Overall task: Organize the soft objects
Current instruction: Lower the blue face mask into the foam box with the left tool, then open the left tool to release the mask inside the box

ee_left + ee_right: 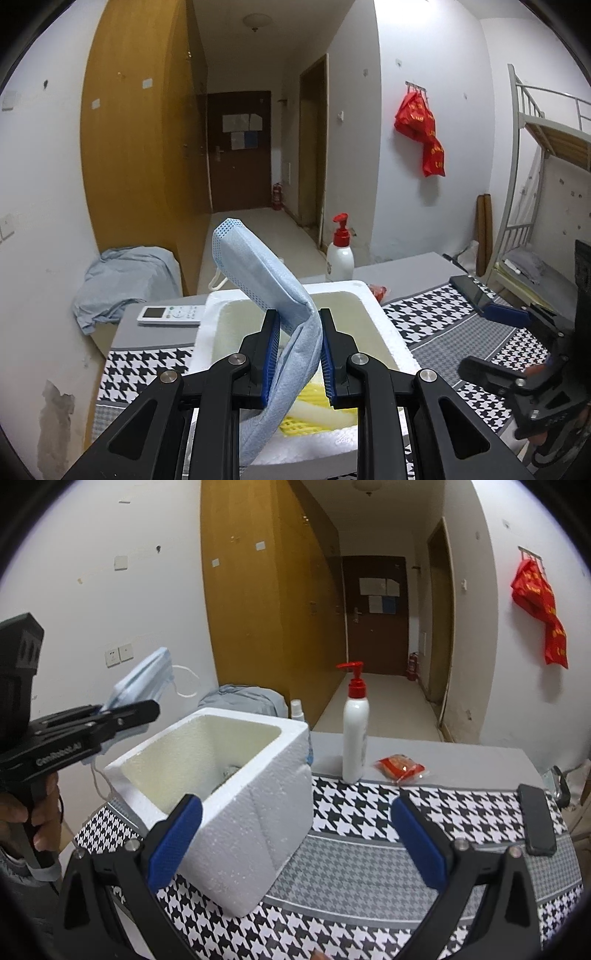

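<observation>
Houndstooth-clothed table (351, 819) carries a foam box (236, 812); left gripper (297, 350) jaws clamp a blue mask (266, 273) above it for dropping in; right gripper (295, 834) jaws gape empty.

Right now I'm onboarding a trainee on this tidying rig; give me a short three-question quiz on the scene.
1. True or false: the left gripper is shut on the blue face mask.
2. What are the right gripper fingers holding? A) the pump bottle B) nothing C) the red packet
3. Which container sits directly below the mask?

Key: 1 true. 2 B, its fingers stand open and empty. 3 the white foam box.
</observation>
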The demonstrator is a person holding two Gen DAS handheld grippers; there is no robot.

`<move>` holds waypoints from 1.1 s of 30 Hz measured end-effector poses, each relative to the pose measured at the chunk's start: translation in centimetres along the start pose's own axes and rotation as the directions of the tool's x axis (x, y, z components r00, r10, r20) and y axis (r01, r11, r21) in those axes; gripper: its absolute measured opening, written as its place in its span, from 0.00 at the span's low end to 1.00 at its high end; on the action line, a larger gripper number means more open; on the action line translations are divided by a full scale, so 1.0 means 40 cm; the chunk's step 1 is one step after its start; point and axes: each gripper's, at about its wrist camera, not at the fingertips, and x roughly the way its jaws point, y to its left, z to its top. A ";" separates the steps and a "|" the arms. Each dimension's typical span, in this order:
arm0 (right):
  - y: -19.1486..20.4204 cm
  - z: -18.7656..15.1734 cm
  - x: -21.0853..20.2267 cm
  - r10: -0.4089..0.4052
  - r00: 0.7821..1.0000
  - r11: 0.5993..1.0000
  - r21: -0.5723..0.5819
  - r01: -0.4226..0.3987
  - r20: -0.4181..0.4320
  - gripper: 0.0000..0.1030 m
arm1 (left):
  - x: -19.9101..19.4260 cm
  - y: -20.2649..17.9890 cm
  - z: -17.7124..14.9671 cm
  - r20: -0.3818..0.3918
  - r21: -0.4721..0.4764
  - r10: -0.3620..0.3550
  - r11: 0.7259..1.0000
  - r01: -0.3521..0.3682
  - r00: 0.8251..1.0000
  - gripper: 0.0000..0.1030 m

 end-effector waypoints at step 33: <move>-0.048 -0.057 -0.047 -0.072 0.997 0.997 0.012 0.072 -0.013 1.00 | 0.063 -0.040 0.015 -0.041 0.011 0.052 0.999 -0.052 0.998 0.93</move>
